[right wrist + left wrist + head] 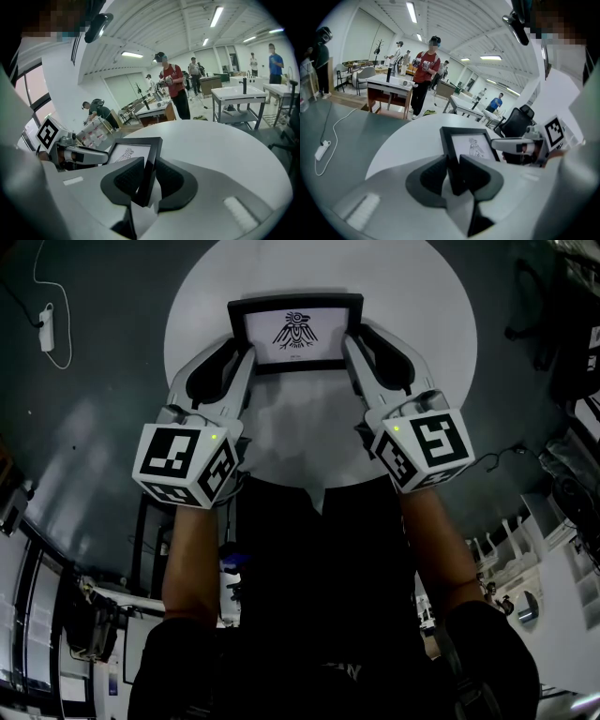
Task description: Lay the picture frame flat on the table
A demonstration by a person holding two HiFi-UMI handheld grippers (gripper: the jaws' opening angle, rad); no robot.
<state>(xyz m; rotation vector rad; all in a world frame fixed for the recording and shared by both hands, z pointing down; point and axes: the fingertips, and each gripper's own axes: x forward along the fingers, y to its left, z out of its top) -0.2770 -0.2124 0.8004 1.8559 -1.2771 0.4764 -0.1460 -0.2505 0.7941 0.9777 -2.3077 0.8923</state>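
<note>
On the far half of the round white table [319, 432]: the picture frame [295, 334], black, landscape, bird print [294, 331] facing up toward the head camera. Long axis running side to side across the table, 1 short side toward each claw. Hard to tell whether fully flat on the table or tipped back with the far edge raised; near edge hidden behind the jaws.

Left gripper [236, 351] over the table's left-centre, reaching away from the table's near edge, straddling the frame's left short side. In the left gripper view, that black bar between the 2 pads, jaws parted, no clear squeeze: released, not grasping. Right gripper [366, 341] mirrored over the table's right-centre; in the right gripper view, the right bar crossing slantwise between the pads with slack beside it, so loosened too, holding nothing.

Key relation: frame straight ahead of both claws, toward the table's far edge, each short side lined up along a claw's own pointing line. Neither hand nearer; both equally deep onto the bars. Probably the closing step of the task. Likely next call: draw both claws straight back toward the table's near edge, along the bars and not across them, pads kept clear. Risk: a pad snagging a bar and dragging the frame across the table.
</note>
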